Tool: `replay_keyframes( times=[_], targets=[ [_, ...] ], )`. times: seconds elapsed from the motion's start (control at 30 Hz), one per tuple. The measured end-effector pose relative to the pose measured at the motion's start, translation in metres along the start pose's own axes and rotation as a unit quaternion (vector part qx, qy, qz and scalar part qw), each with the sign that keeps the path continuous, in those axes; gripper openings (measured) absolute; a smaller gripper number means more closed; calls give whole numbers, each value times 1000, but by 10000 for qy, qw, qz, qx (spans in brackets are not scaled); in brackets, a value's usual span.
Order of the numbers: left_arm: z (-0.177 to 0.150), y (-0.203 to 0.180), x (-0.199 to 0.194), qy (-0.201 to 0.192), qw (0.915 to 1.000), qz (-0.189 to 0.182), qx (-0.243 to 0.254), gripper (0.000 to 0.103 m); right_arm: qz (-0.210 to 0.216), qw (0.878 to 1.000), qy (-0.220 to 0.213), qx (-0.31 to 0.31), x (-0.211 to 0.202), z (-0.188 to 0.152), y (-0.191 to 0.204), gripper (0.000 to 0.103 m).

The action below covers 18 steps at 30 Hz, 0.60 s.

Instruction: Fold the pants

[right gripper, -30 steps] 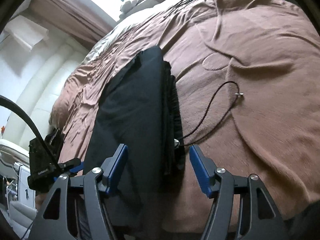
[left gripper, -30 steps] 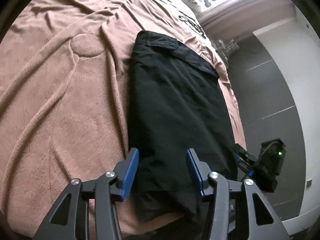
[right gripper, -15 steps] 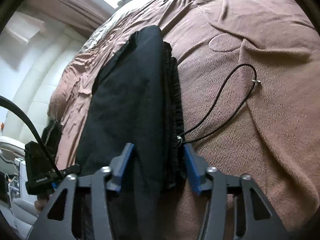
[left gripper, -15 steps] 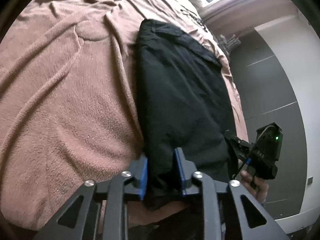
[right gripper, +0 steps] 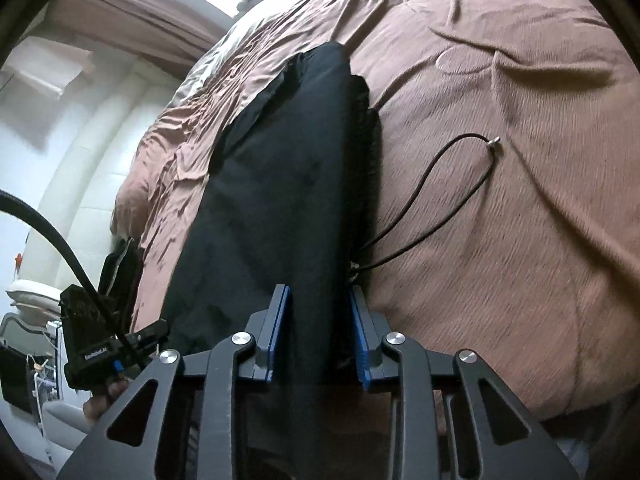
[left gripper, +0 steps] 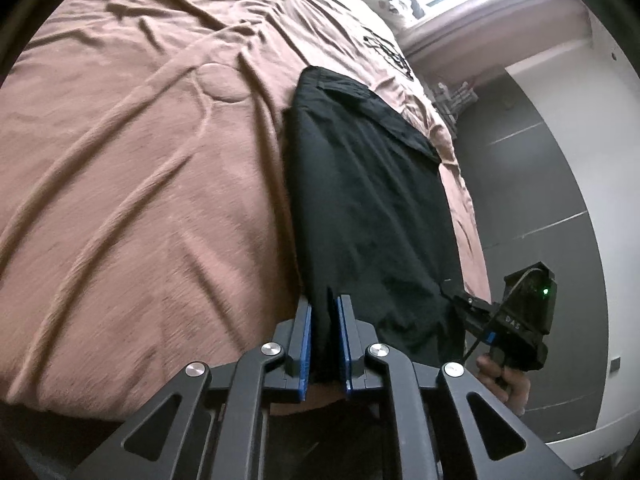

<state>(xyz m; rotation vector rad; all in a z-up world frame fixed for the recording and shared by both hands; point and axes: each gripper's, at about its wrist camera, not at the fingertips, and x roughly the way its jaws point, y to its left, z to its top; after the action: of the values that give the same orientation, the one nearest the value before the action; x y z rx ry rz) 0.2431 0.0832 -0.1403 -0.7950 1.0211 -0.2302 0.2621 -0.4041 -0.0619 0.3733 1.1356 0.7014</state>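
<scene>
The left gripper (left gripper: 325, 340) is at the bottom centre of its frame, blue pads pinched narrow on the near hem of the black pants (left gripper: 368, 208). The right gripper (right gripper: 318, 334) is at the bottom centre of its frame, pads closed against a thicker stack of the same near edge, beside the ribbed waistband.

The pants lie as 1 long folded strip running from the grippers toward the upper centre of each frame. A black drawstring (right gripper: 432, 184) loops out to the right of centre in the right view.

Recommended procedure for the fold, as a judgement:
1. Confirm that both pinches hold every layer.
2. Lift both corners level and together.
3. Carry the near end over toward the far end, keeping the edges aligned.
4. Tuck in the drawstring.

The surface is a wrinkled brown blanket (left gripper: 140, 184) on a bed. Grey floor (left gripper: 532, 184) and a white wall fill the right of the left view; a bright window sits at the top.
</scene>
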Motion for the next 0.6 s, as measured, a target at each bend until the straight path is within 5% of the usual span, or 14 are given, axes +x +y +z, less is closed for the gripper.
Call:
replay_keyframes(
  times=[0.33, 0.4, 0.47, 0.53, 0.6],
  targets=[
    [11, 15, -10, -8, 9998, 214, 38, 13, -209, 9997, 43, -146, 1, -8, 12, 29],
    [18, 16, -10, -40, 9997, 244, 59, 20, -279, 9993, -89, -213, -5, -3, 16, 32],
    [25, 18, -11, -113, 9996, 254, 68, 46, -224, 9990, -280, -281, -15, 2, 20, 47],
    [36, 17, -10, -188, 9994, 252, 142, 51, -158, 9982, -482, -325, -24, 7, 23, 71],
    [43, 16, -9, -195, 9993, 223, 214, 51, -75, 9974, -593, -401, -28, 17, 27, 72]
  ],
)
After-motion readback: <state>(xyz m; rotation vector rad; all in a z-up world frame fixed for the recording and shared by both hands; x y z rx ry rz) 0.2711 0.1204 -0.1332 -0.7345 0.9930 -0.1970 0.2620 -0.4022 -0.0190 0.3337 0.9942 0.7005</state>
